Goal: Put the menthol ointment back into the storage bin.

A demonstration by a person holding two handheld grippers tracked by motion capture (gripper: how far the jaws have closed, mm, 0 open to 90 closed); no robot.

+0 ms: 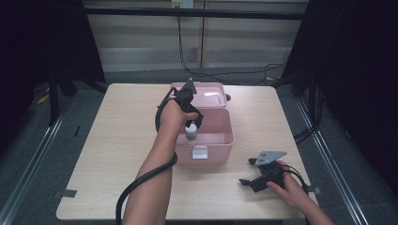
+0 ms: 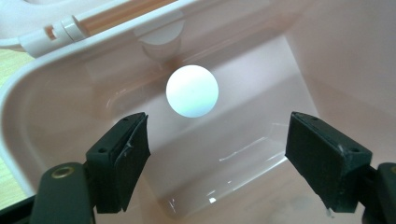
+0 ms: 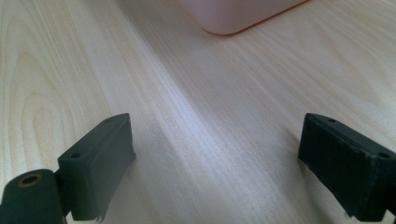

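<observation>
An open pink box [image 1: 225, 140] stands mid-table with its lid [image 1: 206, 88] tipped back. Inside it stands a small bottle [image 1: 191, 132] with a white cap [image 2: 192, 90]. My left gripper [image 1: 193, 118] hangs just above the bottle, pointing down into the box [image 2: 56, 93]. In the left gripper view my left gripper [image 2: 217, 154] is open, jaws wide apart, and the cap lies below and beyond them, touching neither. My right gripper [image 1: 250, 171] rests low on the wood at the front right, open with nothing between its fingers [image 3: 215, 163].
The light wooden table [image 1: 117, 136] has free room left and right of the box. A corner of the pink box [image 3: 233, 16] shows ahead of the right gripper. A black cable [image 1: 141, 180] trails along the left forearm. Dark frame posts flank the table.
</observation>
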